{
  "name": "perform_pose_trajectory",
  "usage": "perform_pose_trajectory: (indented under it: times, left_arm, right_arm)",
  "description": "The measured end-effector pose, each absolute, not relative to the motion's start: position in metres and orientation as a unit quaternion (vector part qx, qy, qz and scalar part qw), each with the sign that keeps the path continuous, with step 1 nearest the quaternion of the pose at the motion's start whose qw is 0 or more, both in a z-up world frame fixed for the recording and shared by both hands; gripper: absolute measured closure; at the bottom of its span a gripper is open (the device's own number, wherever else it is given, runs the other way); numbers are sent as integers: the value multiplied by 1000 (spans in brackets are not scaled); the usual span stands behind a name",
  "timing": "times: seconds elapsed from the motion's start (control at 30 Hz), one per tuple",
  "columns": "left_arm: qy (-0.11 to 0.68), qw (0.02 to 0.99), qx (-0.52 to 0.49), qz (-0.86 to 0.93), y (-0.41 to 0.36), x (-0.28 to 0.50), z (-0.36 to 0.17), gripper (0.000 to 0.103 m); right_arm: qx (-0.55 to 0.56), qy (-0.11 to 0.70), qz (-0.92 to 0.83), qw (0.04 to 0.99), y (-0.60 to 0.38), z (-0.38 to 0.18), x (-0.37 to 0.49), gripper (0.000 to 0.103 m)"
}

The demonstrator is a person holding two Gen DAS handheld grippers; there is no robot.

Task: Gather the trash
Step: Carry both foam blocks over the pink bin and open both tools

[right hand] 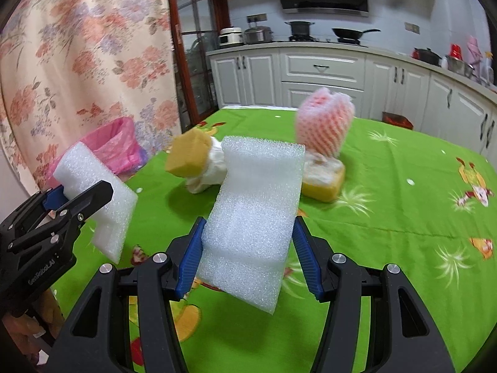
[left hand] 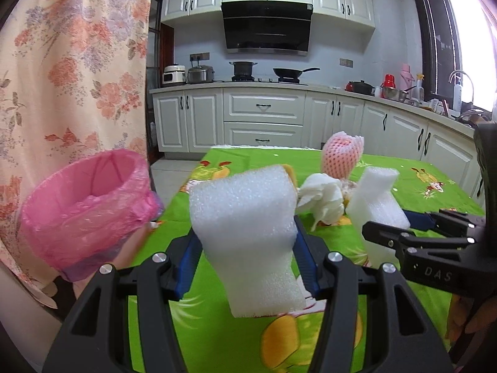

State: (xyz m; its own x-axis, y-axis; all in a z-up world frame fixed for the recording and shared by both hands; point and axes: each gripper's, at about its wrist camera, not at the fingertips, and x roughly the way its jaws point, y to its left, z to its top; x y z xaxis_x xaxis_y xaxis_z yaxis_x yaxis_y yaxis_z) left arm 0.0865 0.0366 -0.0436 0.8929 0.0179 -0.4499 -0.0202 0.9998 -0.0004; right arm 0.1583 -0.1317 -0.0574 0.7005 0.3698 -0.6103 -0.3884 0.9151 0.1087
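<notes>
My left gripper (left hand: pixel 247 233) is shut on a white foam block (left hand: pixel 242 192), held upright above the green tablecloth (left hand: pixel 217 335). My right gripper (right hand: pixel 250 222) is shut on a second white foam block (right hand: pixel 264 171). Each shows in the other's view: the right gripper (left hand: pixel 388 220) with its block (left hand: pixel 377 199), the left gripper (right hand: pixel 84 192) with its block (right hand: pixel 96 199). A pink-lined bin (left hand: pixel 90 205) stands off the table's left edge, beside the left gripper. On the table lie a pink foam net (right hand: pixel 323 127), crumpled white paper (right hand: pixel 211 168) and yellow sponges (right hand: pixel 189 152).
A floral curtain (left hand: pixel 71 62) hangs close behind the bin. White kitchen cabinets (left hand: pixel 264 115) and a counter with pots run along the far wall. A person's hand (right hand: pixel 28 326) shows at the lower left in the right wrist view.
</notes>
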Motion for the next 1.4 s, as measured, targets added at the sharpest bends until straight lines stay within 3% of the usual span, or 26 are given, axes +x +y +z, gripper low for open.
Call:
perform_pose_trajectory:
  times: [0.67,1.03,1.4]
  left_arm:
    - [188,974,-27,126,160,55,0,49]
    - [188,967,-53,166,250,81,22,49]
    - [200,958,-64,194,304,122,21,48]
  right_arm:
    - [-71,277,342,895,1,-13,173,49]
    - [-79,246,420,870,77,17,201,48]
    - [-84,250,457,850,136,12,235,47]
